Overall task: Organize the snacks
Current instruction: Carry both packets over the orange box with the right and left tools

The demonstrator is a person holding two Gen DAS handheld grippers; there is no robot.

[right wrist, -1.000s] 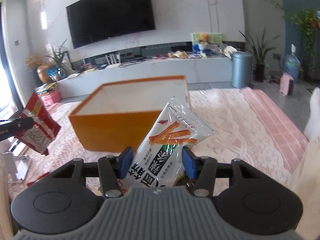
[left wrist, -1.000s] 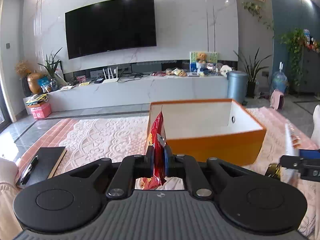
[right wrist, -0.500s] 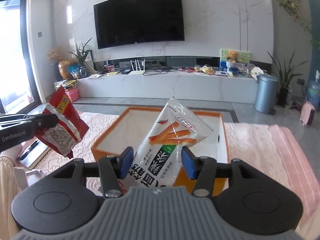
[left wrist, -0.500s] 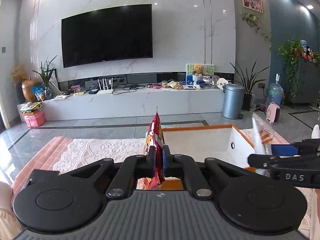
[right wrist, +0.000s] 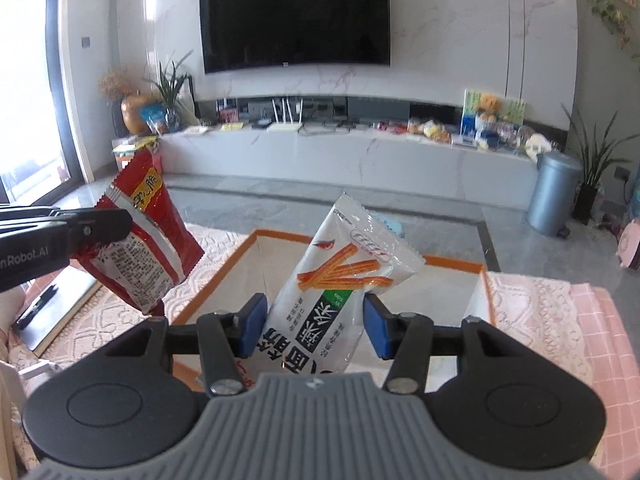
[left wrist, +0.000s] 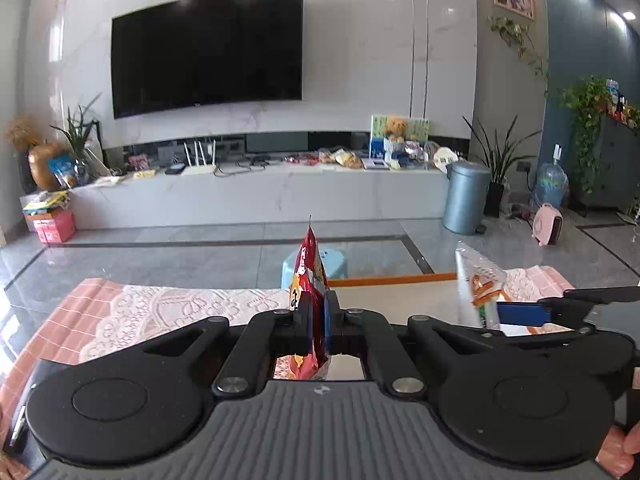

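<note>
Both grippers have risen and travelled forward since a second ago, so the orange box, which before stood in front of them, now lies beneath them and only its far rim and white inside show. The left gripper is pinched tight on the red snack packet, which stands on edge between the pads – its top corner points up and its lower part hangs down behind the fingers. In the right wrist view this gripper comes in from the left edge, held about level, with the same packet tilted and hanging over the lace cloth, just beside the left wall of the box. The right gripper holds the white snack packet with orange sticks printed on it; its blue pads press the two side edges, jaws about half apart. The packet leans up and to the right, above the open box. A fingertip of the person shows at the lower right corner of the left wrist view. Beyond the box are the grey floor, the low white cabinet and the dark television.
</note>
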